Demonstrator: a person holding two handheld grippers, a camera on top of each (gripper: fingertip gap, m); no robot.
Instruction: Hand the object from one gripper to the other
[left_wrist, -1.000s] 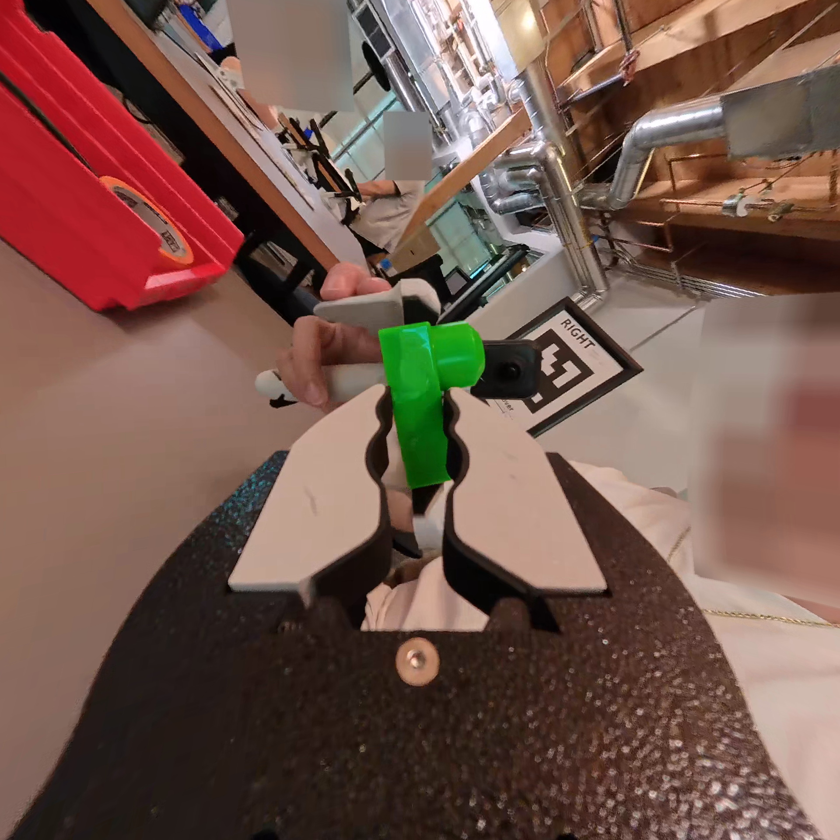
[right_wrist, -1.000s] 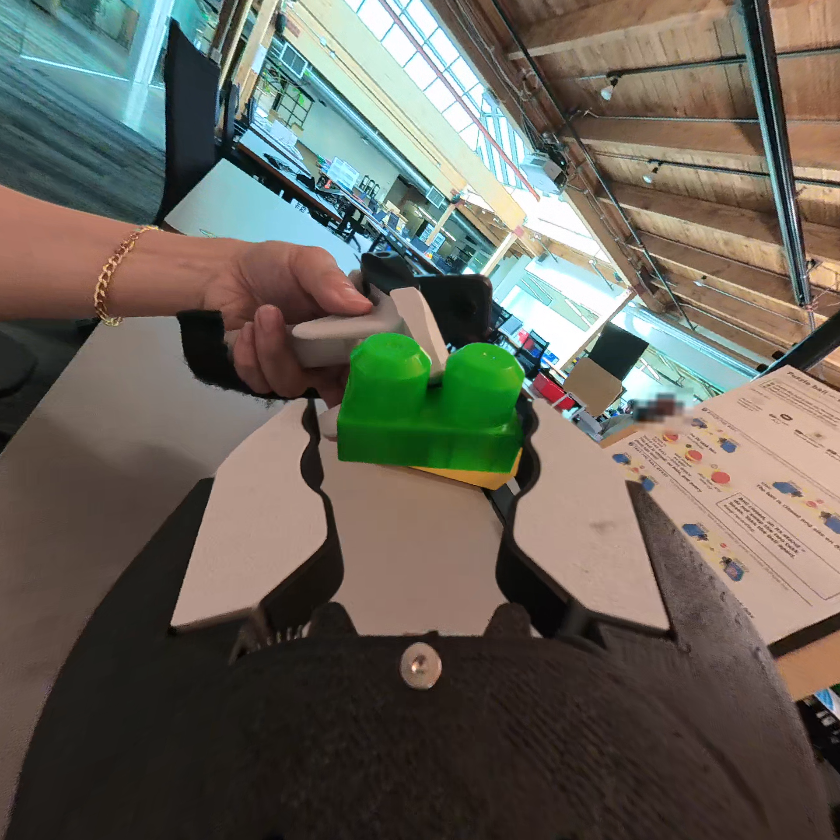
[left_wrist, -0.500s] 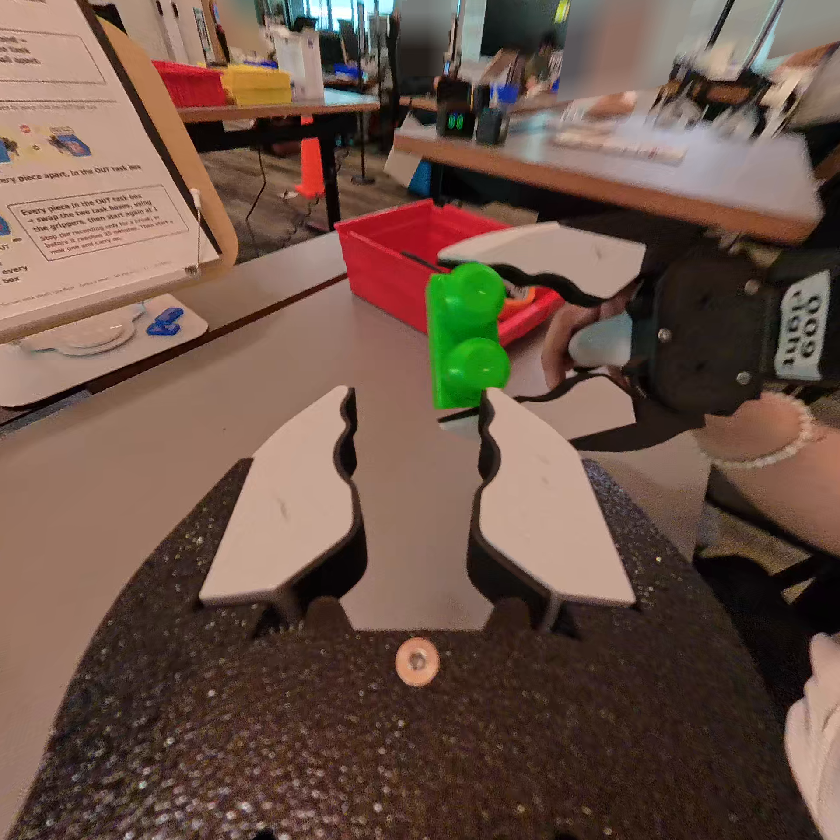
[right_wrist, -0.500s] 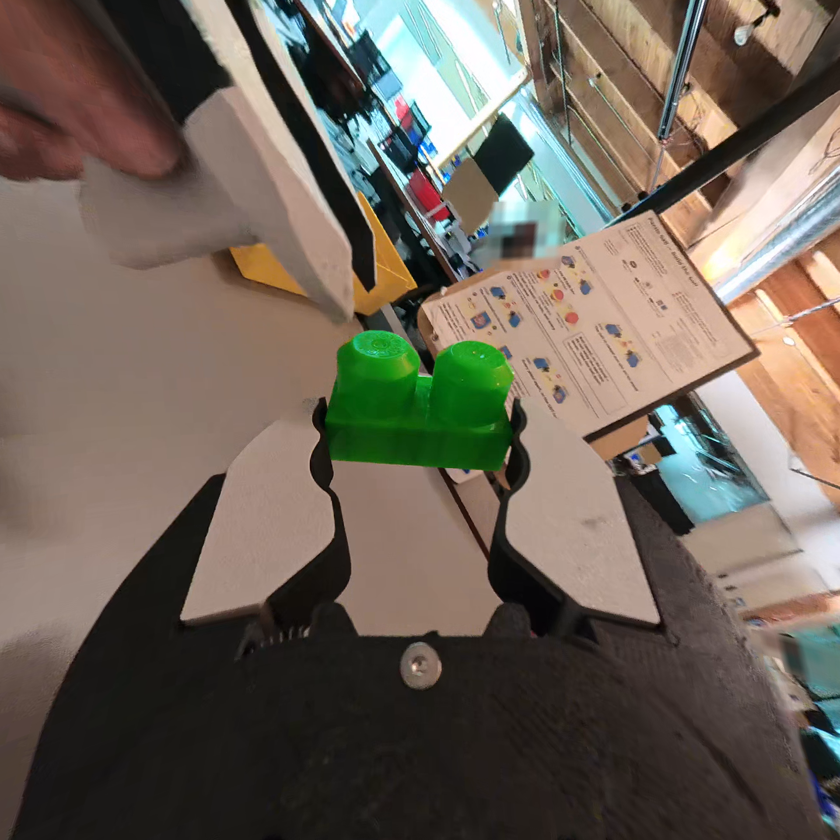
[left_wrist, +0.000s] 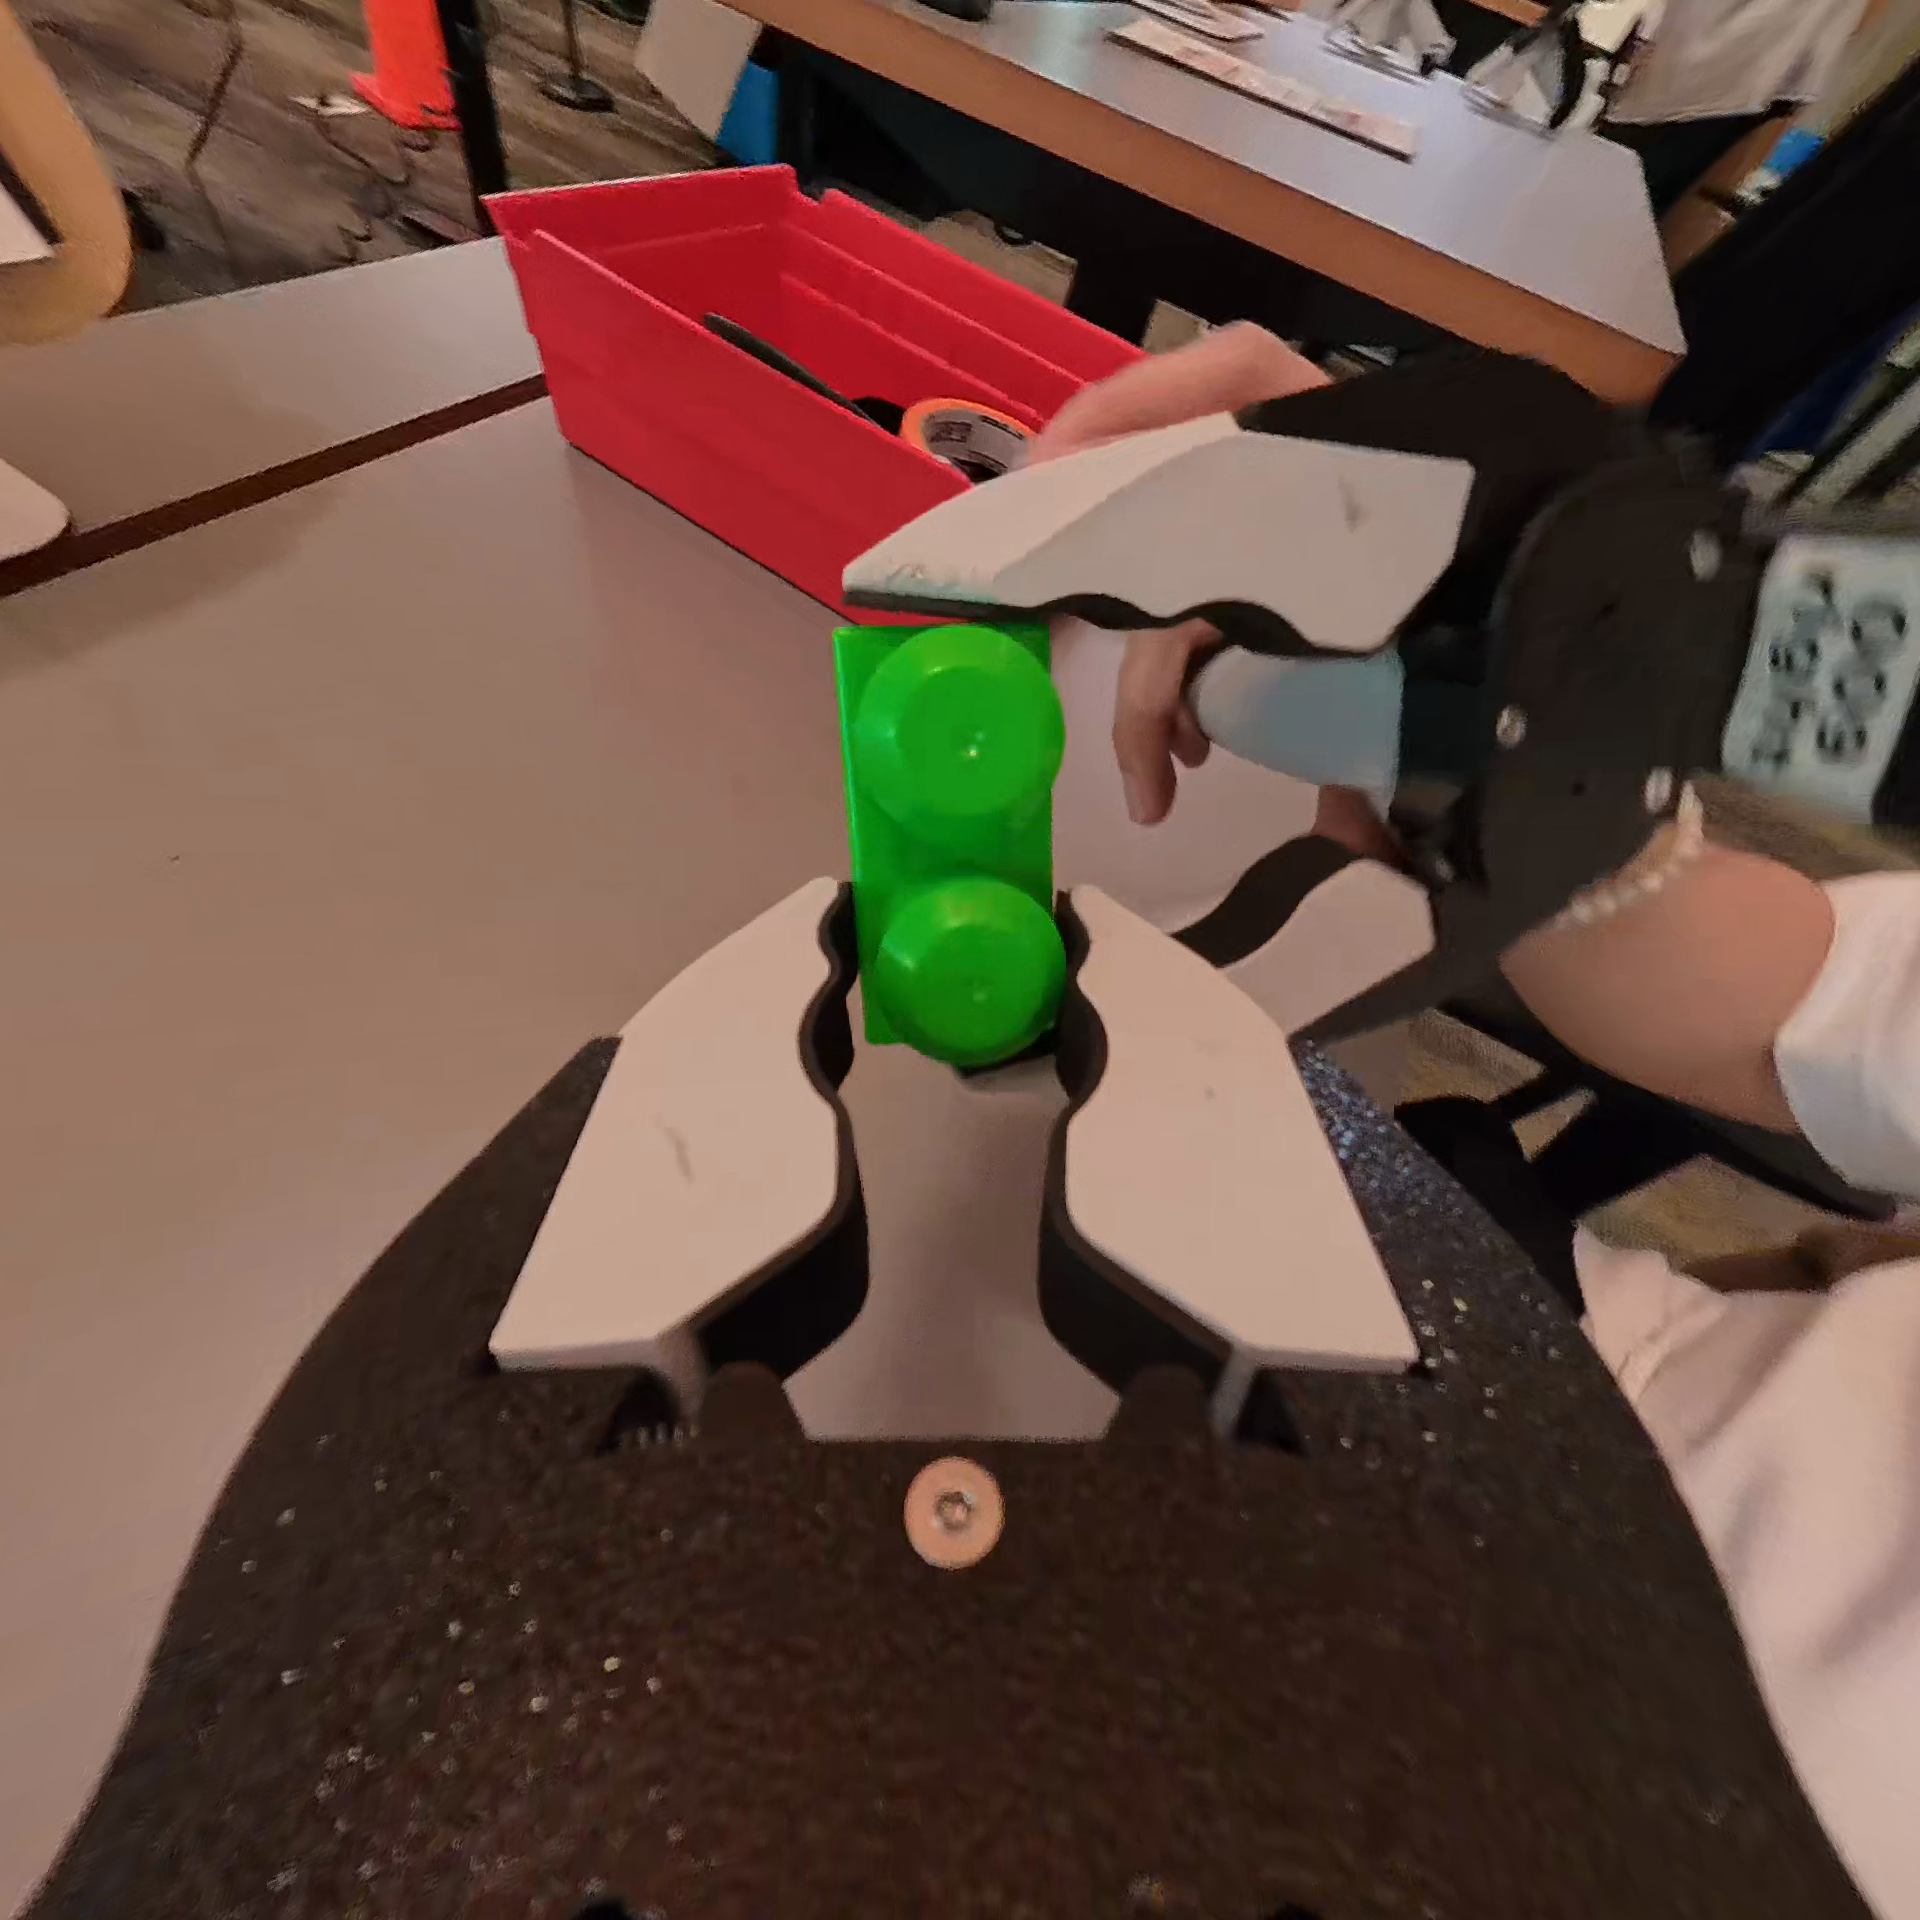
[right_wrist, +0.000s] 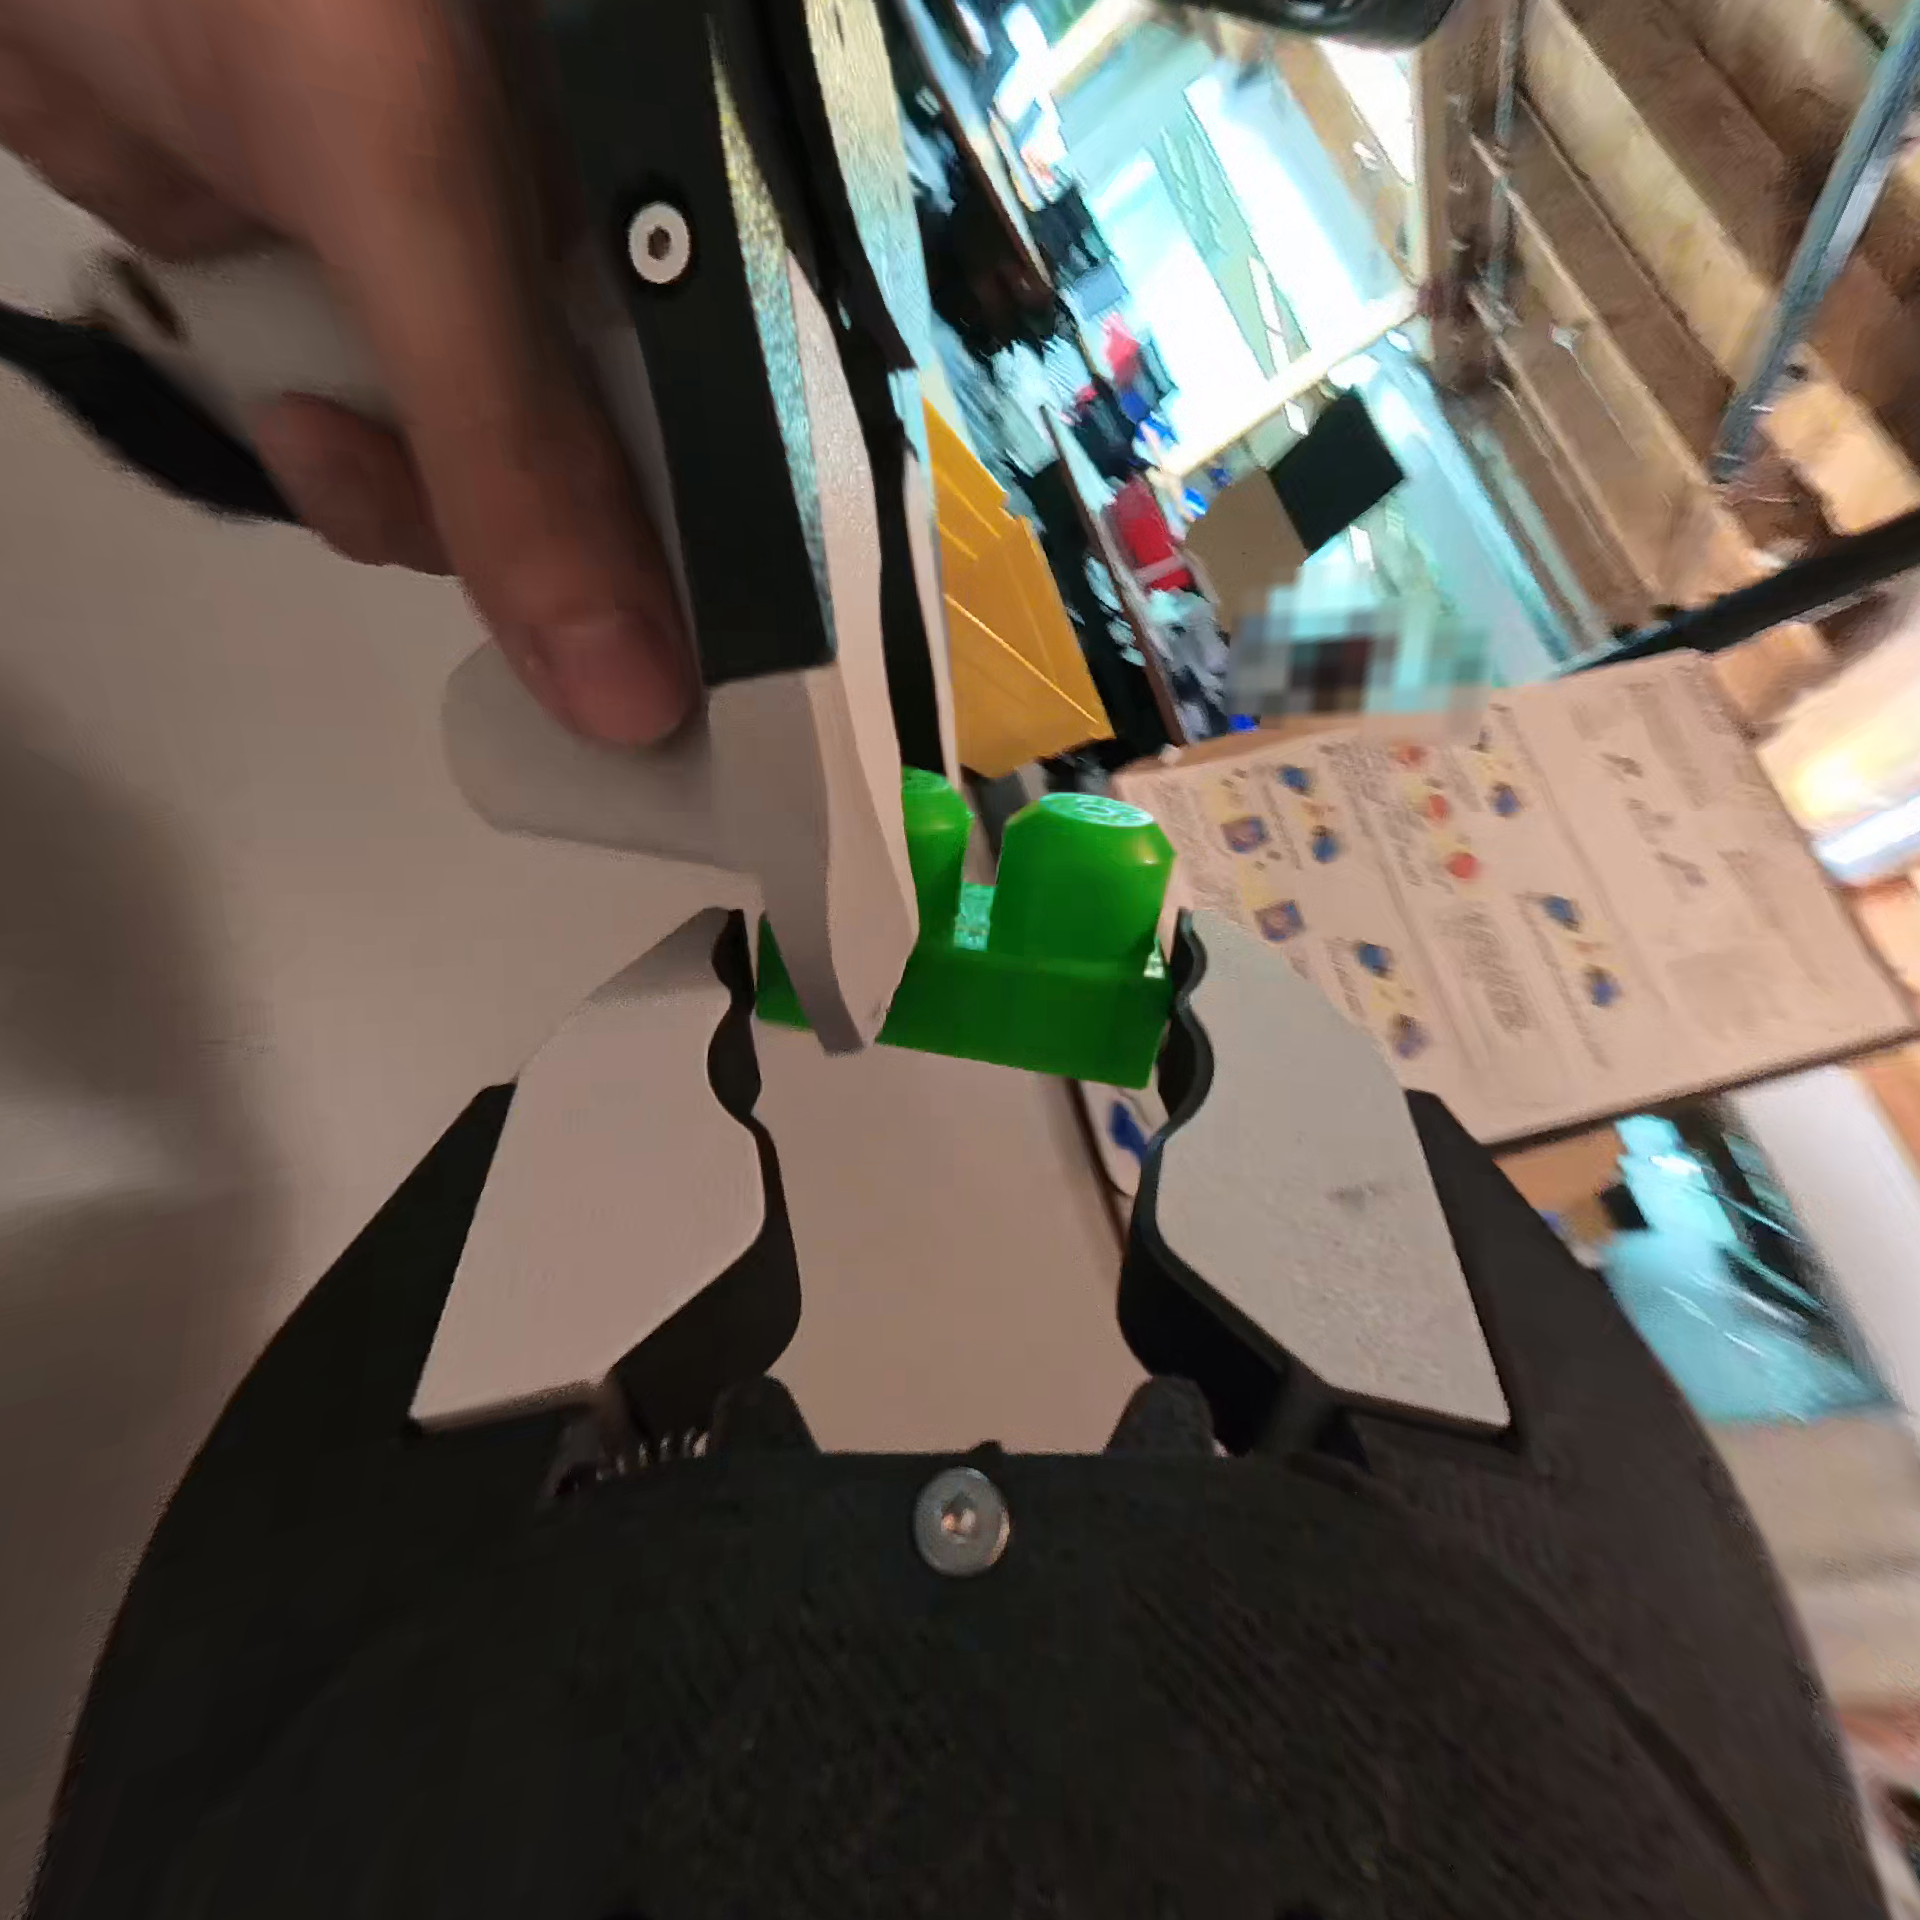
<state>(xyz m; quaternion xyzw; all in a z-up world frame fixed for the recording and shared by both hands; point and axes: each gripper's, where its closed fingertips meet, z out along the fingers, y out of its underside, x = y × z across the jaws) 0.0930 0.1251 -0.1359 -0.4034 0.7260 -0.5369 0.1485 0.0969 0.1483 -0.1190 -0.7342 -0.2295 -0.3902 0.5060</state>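
1. Above the grey counter (left_wrist: 395, 748), a bright green toy brick (left_wrist: 951, 842) sits where the 2 tongs meet, clear of the surface.
2. In the left wrist view its long axis runs straight away from the camera, in line with the left tongs (left_wrist: 956, 971), and its 2 round studs face the lens, 1 behind the other.
3. In the right wrist view the same brick (right_wrist: 1029, 977) lies crosswise between the fingers, studs pointing away from the camera.
4. The brick is glossy plastic, a flat rectangular base with 2 tall rounded studs.
5. The left tongs are narrowed onto the near end of the brick, both fingertips pressed to its long sides.
6. The right tongs (right_wrist: 961, 982) are spread to the brick's full length, 1 fingertip at each short end; in the left wrist view 1 of its fingers (left_wrist: 1164, 520) lies on the far end, the other is hidden behind the near finger, so a firm grip there cannot be confirmed.
7. A hand (left_wrist: 1153, 717) holds the right tongs' handle.
8. A red bin (left_wrist: 727, 343) holding a roll of tape (left_wrist: 961, 431) stands on the counter behind; a yellow bin (right_wrist: 1008, 634) and an instruction sheet (right_wrist: 1538, 904) show in the right wrist view, with wooden ceiling beams beyond.
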